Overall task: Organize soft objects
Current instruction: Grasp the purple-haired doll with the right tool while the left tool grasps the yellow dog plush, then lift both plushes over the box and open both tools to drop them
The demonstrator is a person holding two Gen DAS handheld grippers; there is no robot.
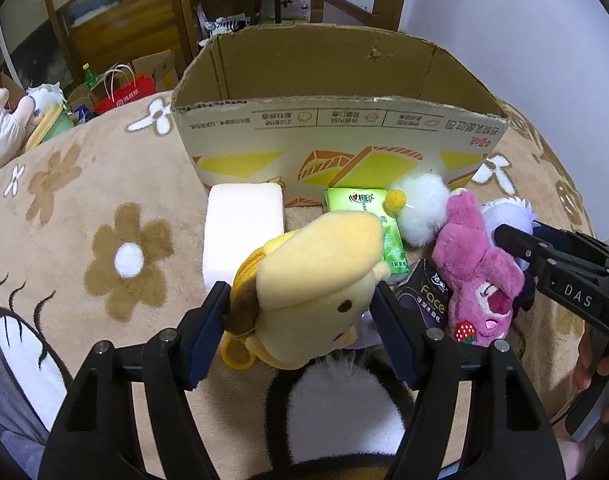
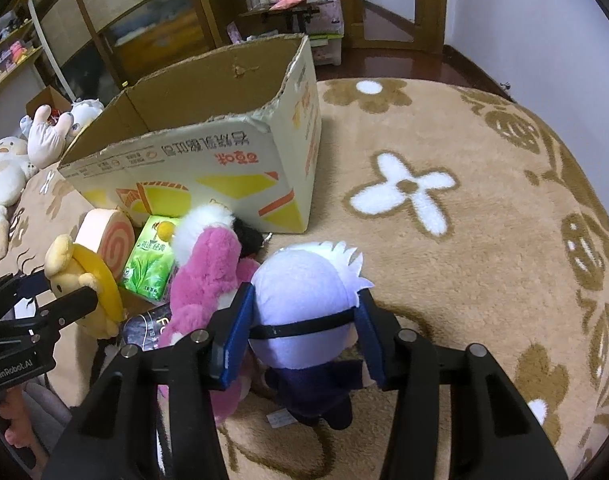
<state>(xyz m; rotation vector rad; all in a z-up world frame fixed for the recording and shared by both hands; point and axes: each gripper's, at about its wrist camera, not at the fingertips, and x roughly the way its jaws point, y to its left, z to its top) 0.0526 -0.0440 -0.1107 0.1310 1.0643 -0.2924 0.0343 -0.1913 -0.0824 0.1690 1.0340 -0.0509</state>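
My left gripper [image 1: 300,300] is shut on a yellow plush pouch [image 1: 316,280], held just above the rug in front of the open cardboard box [image 1: 336,92]. My right gripper [image 2: 304,320] is shut on the head of a white-haired doll [image 2: 304,304] with a black blindfold and dark body. A pink bear plush [image 1: 476,276] lies between the two grippers, also seen in the right wrist view [image 2: 204,276]. A white fluffy plush [image 1: 420,208], a roll-cake plush [image 2: 108,236] and a green tissue pack [image 2: 148,260] lie against the box front.
A dark tissue pack [image 1: 424,296] lies by the pink bear. A black-and-white furry toy [image 1: 336,408] is under the left gripper. The beige flower rug [image 2: 464,200] spreads to the right. Plush toys [image 2: 8,168] and bags [image 1: 120,92] sit beyond the rug's left side.
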